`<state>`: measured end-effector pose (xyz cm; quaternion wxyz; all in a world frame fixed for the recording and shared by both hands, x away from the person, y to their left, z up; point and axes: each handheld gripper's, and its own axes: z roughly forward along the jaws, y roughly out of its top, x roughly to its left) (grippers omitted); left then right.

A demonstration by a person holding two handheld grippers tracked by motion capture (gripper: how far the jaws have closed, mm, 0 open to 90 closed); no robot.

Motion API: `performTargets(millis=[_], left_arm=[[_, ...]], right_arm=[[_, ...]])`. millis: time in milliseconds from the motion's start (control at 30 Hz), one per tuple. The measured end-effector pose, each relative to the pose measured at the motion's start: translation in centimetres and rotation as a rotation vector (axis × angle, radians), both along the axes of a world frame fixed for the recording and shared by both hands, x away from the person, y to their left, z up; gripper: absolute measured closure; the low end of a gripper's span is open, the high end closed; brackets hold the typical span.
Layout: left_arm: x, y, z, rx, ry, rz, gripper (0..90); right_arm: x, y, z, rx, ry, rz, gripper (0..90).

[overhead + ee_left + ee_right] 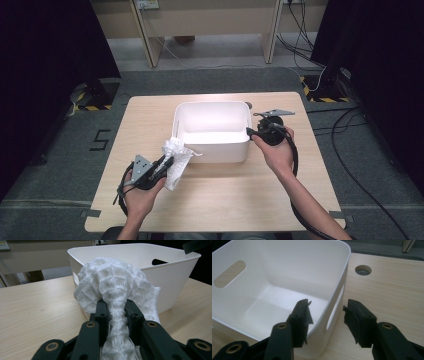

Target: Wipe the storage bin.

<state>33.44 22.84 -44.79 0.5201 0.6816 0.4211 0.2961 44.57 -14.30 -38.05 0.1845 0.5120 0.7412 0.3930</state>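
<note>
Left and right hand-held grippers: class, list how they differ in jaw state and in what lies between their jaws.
The left hand-held gripper is shut on a white cloth; the right hand-held gripper is open, pressing nothing. The left one's jaws pinch bunched cloth just outside the white tub; the right one's jaws straddle the tub's side wall, one jaw inside, one outside. Both have black jaws and sit above the wooden table.

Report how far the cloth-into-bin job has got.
Done: the left gripper is shut on the white cloth, lifted beside the white bin. In hand: the right gripper straddles the bin's wall, jaws apart, not pressing. Left: the bin is empty inside, so the cloth has yet to go in.
</note>
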Motion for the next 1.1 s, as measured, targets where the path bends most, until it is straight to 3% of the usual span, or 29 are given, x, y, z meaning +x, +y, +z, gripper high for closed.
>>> performTargets(millis=[267, 567, 1100], left_arm=[[1.0, -0.6, 0.1, 0.027, 0.0, -0.004, 75.2], [1.9, -0.8, -0.1, 0.077, 0.016, -0.013, 75.2], [2.8, -1.6, -0.4, 0.118, 0.054, -0.013, 75.1]], right_arm=[[0.0, 0.6, -0.3, -0.018, 0.005, 0.003, 71.3], [0.7, 1.0, -0.6, -0.017, 0.041, 0.002, 70.5], [0.9, 1.1, -0.4, -0.066, 0.046, 0.035, 71.2]])
